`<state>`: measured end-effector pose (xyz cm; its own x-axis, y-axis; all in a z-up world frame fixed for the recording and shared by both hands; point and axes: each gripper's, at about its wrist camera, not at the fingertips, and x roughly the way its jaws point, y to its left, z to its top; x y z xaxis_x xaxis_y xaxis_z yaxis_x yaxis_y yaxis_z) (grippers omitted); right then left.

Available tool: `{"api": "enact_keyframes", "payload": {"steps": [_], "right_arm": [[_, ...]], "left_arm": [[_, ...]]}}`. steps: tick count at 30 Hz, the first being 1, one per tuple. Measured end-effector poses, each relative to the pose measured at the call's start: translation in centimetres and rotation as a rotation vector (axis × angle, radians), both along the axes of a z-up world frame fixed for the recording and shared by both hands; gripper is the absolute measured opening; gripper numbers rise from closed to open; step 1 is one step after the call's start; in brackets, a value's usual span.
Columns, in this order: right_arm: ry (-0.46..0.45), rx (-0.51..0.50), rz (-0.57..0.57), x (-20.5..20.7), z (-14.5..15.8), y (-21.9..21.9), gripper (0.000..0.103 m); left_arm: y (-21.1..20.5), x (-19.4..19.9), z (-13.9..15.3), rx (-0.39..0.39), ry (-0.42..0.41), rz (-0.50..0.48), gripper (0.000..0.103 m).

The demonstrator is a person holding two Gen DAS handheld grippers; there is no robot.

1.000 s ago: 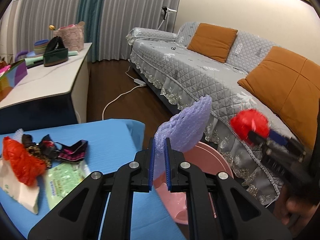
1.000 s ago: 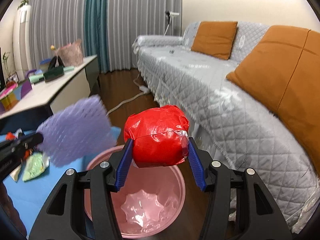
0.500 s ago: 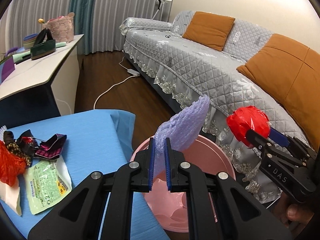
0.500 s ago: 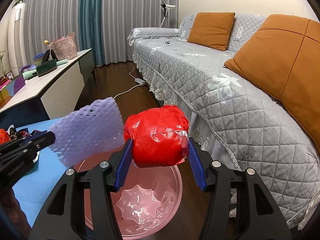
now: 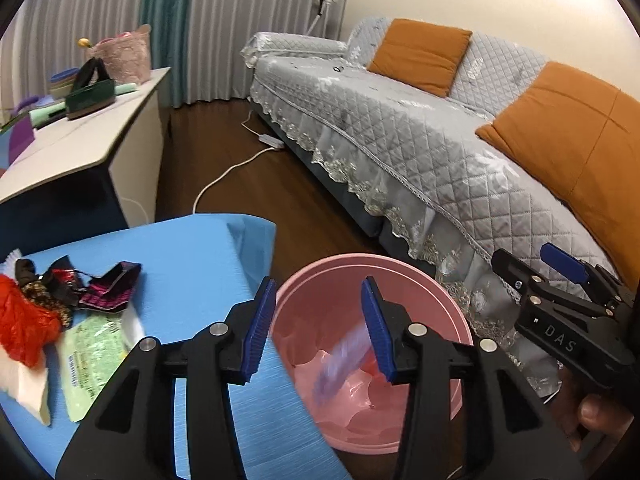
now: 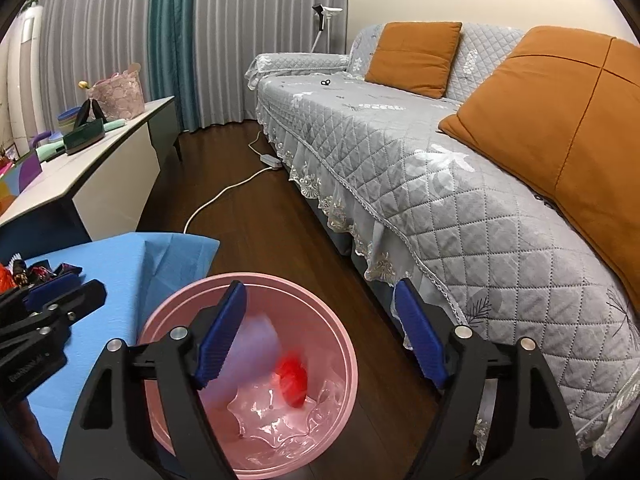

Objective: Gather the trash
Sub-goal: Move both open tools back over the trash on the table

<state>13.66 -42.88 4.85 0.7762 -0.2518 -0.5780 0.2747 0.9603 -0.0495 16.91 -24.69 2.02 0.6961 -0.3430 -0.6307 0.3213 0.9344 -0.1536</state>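
A pink bin [image 5: 424,280] stands on the floor beside the blue table; it also shows in the right wrist view [image 6: 340,332]. My left gripper [image 5: 320,328] is open and empty above it. A purple foam net [image 5: 344,356] is blurred, falling inside the bin, and shows in the right wrist view [image 6: 256,344]. My right gripper [image 6: 320,336] is open and empty over the bin, seen from the left [image 5: 532,264]. A red crumpled ball [image 6: 294,378] is blurred inside the bin. More trash lies on the table: a red bag [image 5: 20,324], dark wrappers [image 5: 108,284], a green packet [image 5: 92,352].
A blue table [image 5: 192,256] is at the left. A grey sofa [image 5: 400,128] with orange cushions runs along the right. A white cable [image 5: 224,176] lies on the wood floor. A white sideboard [image 5: 72,144] with items stands at far left.
Both grippers opened. The purple foam net dropped from my left gripper and the red ball from my right gripper; both are now falling into the pink bin.
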Motion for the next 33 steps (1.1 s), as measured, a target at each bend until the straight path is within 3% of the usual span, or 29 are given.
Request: {"api": "enact_keyframes", "payload": {"steps": [14,28,33], "right_arm": [[-0.104,0.021,0.042,-1.3,4.6,2.8,0.076],[-0.269,0.004,0.103,-3.9,7.7,7.6,0.06],[-0.268,0.026,0.125,-4.1,8.2,8.4,0.057]], "left_arm": [[6.3,-3.8,4.8,0.019,-0.118,0.048,0.043],[13.4,-7.8,7.6,0.043,-0.187,0.111,0.043],[15.9,-8.8,7.4,0.053,-0.19,0.141,0.043]]}}
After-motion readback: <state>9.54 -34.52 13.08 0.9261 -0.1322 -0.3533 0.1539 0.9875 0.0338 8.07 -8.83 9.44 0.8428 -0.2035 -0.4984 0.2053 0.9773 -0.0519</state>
